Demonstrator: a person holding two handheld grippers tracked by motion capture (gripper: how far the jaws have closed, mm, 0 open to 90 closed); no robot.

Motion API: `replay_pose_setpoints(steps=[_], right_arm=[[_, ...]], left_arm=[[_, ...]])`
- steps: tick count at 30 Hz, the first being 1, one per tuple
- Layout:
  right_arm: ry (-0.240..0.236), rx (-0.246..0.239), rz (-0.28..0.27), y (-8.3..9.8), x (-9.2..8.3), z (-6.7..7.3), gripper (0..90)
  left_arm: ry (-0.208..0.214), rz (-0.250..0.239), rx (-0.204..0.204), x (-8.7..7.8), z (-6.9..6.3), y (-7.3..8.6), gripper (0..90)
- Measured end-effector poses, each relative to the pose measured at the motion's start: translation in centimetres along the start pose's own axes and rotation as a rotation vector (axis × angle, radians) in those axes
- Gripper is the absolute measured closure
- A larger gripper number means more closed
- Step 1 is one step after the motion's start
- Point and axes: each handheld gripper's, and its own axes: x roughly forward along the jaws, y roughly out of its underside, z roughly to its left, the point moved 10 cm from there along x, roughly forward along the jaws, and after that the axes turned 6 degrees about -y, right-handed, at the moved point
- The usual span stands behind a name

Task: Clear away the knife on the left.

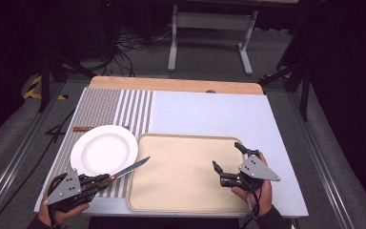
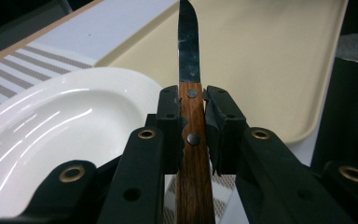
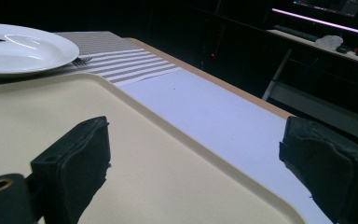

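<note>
My left gripper (image 1: pixel 106 180) is at the table's front left corner, shut on the wooden handle of a knife (image 1: pixel 133 167). The blade points up and to the right, past the rim of a white plate (image 1: pixel 102 148) toward a beige tray (image 1: pixel 181 191). In the left gripper view the black pads (image 2: pixel 168 116) press both sides of the riveted knife handle (image 2: pixel 193 126), with the plate (image 2: pixel 51 121) below left and the tray (image 2: pixel 270 56) beyond. My right gripper (image 1: pixel 226 155) is open over the tray's right part, with nothing between its jaws (image 3: pixel 200 154).
The plate sits on a striped placemat (image 1: pixel 124 107) on the left of the pale blue table top (image 1: pixel 209 112). A wooden-handled utensil (image 1: pixel 82 129) lies behind the plate, and fork tines (image 3: pixel 81 59) show beside the plate. A desk frame (image 1: pixel 209 28) stands beyond the table.
</note>
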Motion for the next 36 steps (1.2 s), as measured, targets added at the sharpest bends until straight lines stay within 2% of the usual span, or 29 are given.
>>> replay_pose_setpoints(steps=[7, 12, 18, 23, 25, 27, 32, 36], right_arm=[[0.0, 0.009, -0.003, 0.0, -0.1, -0.2, 9.1], [0.01, 0.01, -0.01, -0.1, -0.2, -0.4, 9.1], [0.01, 0.012, -0.012, -0.2, -0.3, -0.4, 9.2], [0.012, 0.006, -0.01, -0.3, -0.4, -0.3, 9.2], [0.011, 0.008, -0.007, -0.2, -0.4, -0.3, 9.2], [0.015, 0.005, -0.006, -0.2, -0.5, -0.3, 9.2], [0.015, 0.008, -0.005, -0.1, -0.7, -0.4, 9.2], [0.012, 0.001, 0.013, 0.3, -0.6, -0.1, 9.2]], left_arm=[[-0.003, -0.005, 0.025, 2.2, -0.4, -2.0, 77.2], [0.012, -0.013, 0.045, 4.0, -1.0, -3.5, 77.2], [0.02, 0.01, 0.076, 6.5, -2.0, -4.8, 77.2], [0.042, 0.043, 0.099, 8.4, -2.9, -5.0, 77.2], [0.046, 0.047, 0.094, 8.6, -3.0, -5.0, 77.2], [0.059, 0.066, 0.082, 9.8, -3.5, -5.1, 77.2], [0.078, 0.116, 0.12, 11.5, -4.8, -4.8, 77.2], [0.112, 0.147, 0.134, 12.7, -5.9, -4.5, 77.2]])
